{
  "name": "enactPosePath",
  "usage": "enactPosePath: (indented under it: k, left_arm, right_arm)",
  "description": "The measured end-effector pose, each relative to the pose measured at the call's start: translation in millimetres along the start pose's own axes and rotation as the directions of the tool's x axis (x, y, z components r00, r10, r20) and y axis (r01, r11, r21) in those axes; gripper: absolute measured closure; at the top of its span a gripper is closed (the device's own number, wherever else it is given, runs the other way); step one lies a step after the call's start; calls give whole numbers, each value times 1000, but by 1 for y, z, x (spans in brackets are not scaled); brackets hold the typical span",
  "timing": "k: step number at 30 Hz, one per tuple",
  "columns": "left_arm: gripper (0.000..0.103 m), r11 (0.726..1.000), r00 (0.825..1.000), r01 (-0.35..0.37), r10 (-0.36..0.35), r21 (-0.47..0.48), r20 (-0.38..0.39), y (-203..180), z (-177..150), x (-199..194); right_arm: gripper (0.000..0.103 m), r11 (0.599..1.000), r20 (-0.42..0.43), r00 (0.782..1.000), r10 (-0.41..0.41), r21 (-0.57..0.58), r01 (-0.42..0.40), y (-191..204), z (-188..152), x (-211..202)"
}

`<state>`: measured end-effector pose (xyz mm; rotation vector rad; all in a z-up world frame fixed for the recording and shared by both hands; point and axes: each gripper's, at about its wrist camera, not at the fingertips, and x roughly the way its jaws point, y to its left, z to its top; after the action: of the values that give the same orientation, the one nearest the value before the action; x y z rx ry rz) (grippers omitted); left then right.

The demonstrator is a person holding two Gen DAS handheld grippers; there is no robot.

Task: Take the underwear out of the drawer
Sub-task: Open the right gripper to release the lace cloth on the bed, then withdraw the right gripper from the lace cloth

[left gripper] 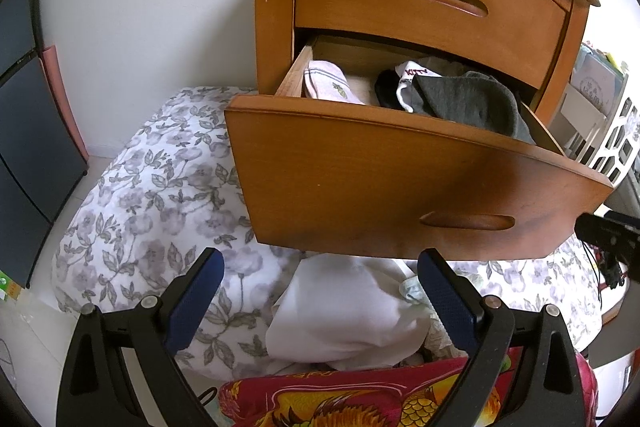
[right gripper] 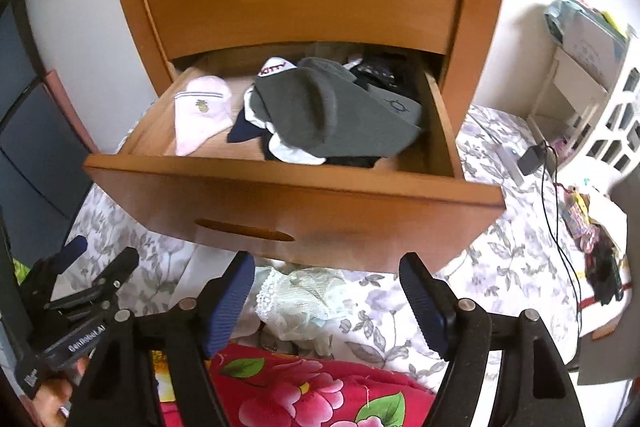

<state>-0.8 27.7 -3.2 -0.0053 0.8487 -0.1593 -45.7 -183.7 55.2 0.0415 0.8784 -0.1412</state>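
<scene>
Ahead of both sets of fingers, the open drawer [right gripper: 280,187] holds socks and underwear [right gripper: 336,119]. Both the right gripper [right gripper: 326,291] and left gripper [left gripper: 320,279] stand apart, gripping nothing, over pale lace underwear [right gripper: 304,303] on the bed.

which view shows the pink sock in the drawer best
The right wrist view: the pink sock lies fully visible from above in the drawer's left part. In the left wrist view, the drawer front hides most of it.

I saw the floral bedspread [right gripper: 500,259] beneath my fingers; on it lay a pale lace garment [right gripper: 304,303] between the fingertips, a white cloth [left gripper: 340,311], and a red floral blanket [right gripper: 304,391] nearest.
</scene>
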Motion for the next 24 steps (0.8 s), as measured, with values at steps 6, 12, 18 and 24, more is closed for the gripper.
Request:
enactPosePath:
  k: [6, 12, 18, 24]
  left_arm:
    - [5, 1000, 1000, -22, 22, 17, -2, -4, 0, 0]
    - [5, 999, 999, -33, 33, 29, -9, -6, 0, 1]
    - [5, 998, 999, -48, 49, 39, -16, -7, -1, 2]
    - [5, 996, 997, -71, 72, 60, -5, -12, -1, -1]
  right_arm:
    - [16, 1000, 23, 1000, 8, 8, -9, -1, -13, 1]
    - [1, 999, 25, 999, 41, -9, -41, 4, -19, 7]
    - [0, 998, 63, 997, 53, -19, -52, 7, -24, 7]
    - [0, 999, 109, 993, 49, -9, -48, 8, -24, 5]
